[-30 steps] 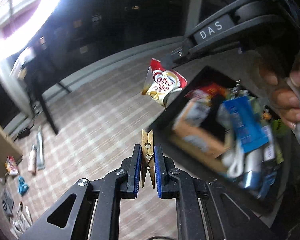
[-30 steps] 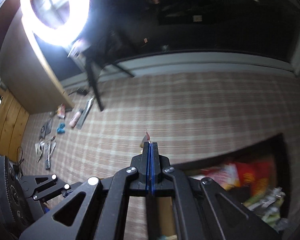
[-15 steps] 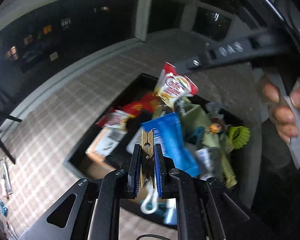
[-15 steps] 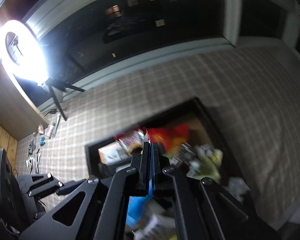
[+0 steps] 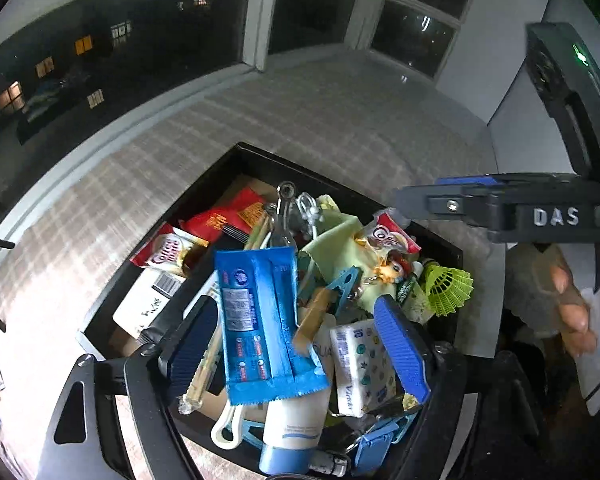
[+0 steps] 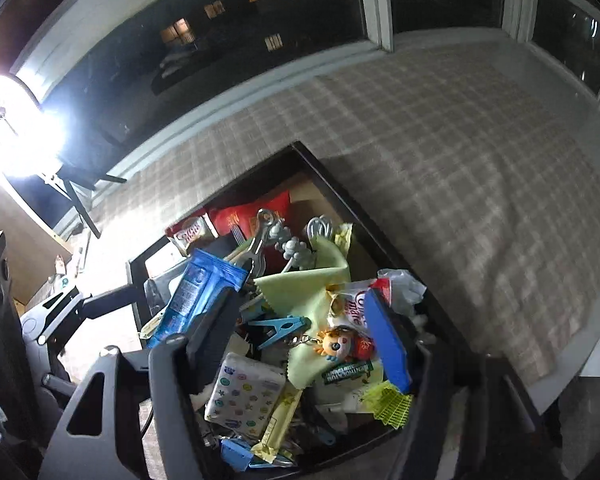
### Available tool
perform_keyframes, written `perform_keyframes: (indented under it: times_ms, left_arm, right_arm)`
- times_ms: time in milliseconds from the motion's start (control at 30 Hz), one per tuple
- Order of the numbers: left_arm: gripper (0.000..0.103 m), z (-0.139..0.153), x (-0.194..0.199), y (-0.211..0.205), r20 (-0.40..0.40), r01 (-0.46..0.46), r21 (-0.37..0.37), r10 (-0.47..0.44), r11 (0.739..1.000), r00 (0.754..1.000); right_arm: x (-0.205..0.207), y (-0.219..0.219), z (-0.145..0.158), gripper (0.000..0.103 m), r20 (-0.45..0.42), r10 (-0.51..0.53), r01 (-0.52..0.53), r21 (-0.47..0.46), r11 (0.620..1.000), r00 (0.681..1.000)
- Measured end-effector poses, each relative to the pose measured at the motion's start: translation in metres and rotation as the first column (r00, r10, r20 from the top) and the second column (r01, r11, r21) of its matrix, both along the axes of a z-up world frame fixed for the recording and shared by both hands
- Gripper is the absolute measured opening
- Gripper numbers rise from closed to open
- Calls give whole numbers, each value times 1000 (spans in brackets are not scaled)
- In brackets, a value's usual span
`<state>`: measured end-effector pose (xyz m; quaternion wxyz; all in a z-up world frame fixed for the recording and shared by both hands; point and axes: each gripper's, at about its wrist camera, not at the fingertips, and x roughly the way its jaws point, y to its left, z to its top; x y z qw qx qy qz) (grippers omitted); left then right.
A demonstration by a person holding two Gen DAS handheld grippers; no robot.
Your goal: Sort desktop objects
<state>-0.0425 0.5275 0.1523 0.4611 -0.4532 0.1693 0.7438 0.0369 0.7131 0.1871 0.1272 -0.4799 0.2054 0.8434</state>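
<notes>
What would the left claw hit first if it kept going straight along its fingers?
Probably the blue packet lying on top of the pile in the black bin; it sits between the opening left claw fingers, though depth is unclear.

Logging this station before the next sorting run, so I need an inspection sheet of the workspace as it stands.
Surface: checked tablecloth, bare beside the box.
Job's things: black box heaped full; blue packet, creamer sachet, tissue pack, yellow-green cloth, shuttlecock, blue clothespin, red packet.
Clutter: small items at the table's far end.
Grippers: left gripper and right gripper over the box, jaws opening, nothing between them.
Cables: nothing seen.
Surroundings: dark windows, ring light.
</notes>
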Motion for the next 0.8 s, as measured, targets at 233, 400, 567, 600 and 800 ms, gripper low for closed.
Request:
perform_keyframes:
  times_ms: [233, 400, 567, 600, 800]
  left_arm:
    - [75, 3, -2, -21, -14, -31, -21, 31, 999, 999]
    - [75, 9, -4, -43, -33, -78, -26, 77, 997, 996]
    - [75, 19, -1, -78, -59, -133, -25, 131, 991, 990]
    - [75, 22, 0, -88, -59, -152, -20, 150, 988, 987]
    - [75, 34, 6, -143, -64, -235, 3, 235, 972, 970]
  right_arm:
    - [6, -8, 3, 64, 3, 11, -11, 9, 1000, 1000]
    - [4, -28, 6, 64, 8, 42, -43, 32, 999, 999]
    - [0, -58, 11, 64, 0, 92, -92, 48, 995, 996]
    - [-1, -67, 13, 64, -3, 107, -107, 52, 993, 994]
    - [-8, -120, 20, 65, -16, 189, -187, 74, 980, 982]
